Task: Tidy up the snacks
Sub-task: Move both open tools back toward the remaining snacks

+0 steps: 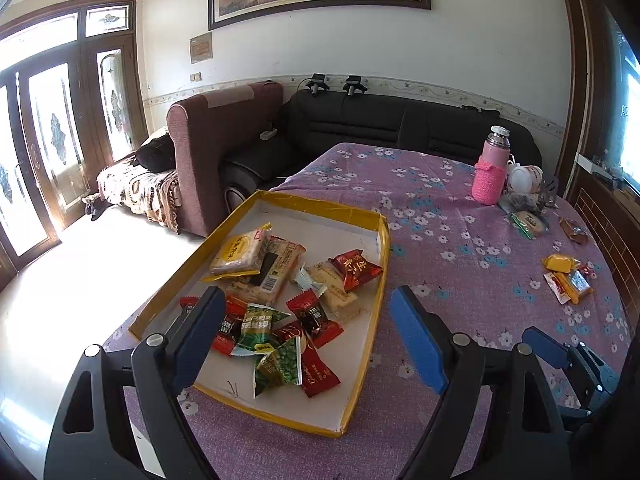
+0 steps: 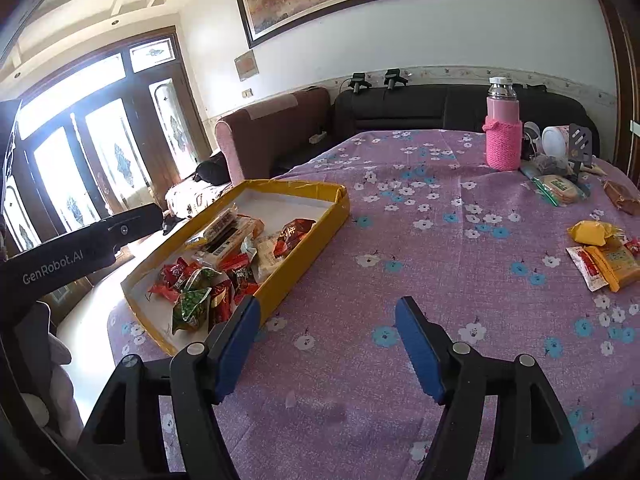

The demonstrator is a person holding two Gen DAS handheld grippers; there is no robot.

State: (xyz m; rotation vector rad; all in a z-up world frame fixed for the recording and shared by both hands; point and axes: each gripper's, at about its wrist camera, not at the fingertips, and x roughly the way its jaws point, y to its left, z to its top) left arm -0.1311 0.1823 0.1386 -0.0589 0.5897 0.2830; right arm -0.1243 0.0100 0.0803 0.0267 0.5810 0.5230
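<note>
At the left edge of the surface (image 2: 400, 240) sits the yellow-rimmed tray (image 1: 382, 264), already holding most of the snacks: a heap of wrapped packets (image 1: 280, 312) in red, green and beige. The left tongs (image 1: 308, 328) hang spread and empty over the tray's near end, while the right tongs (image 2: 328, 344) stand spread and empty above bare cloth just beside the tray. Further right, a small cluster of loose snacks (image 2: 604, 256) in yellow and red wrappers lies well apart from the tray, so the job looks largely done with those few left to gather.
</note>
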